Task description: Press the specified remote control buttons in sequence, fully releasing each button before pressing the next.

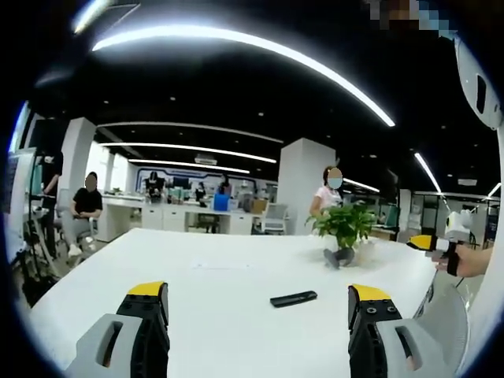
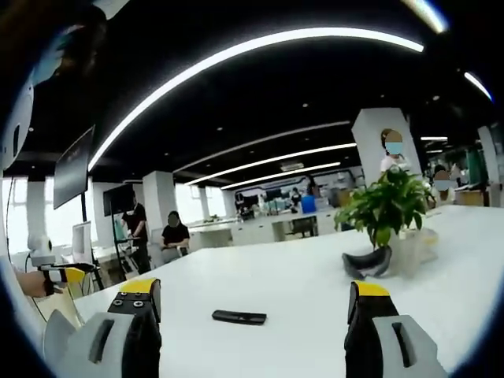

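Yellow-tipped jaws of the left gripper stand wide open with nothing between them. Jaws of the right gripper are wide open too, and hold nothing. Past both, the black remote lies flat on the white table, well apart from the jaws. It looks small, light and hard, so it may slide when pushed. Press straight down on a button with one jaw tip. Its buttons are too small to see, and no words can be read. A potted plant stands farther back.
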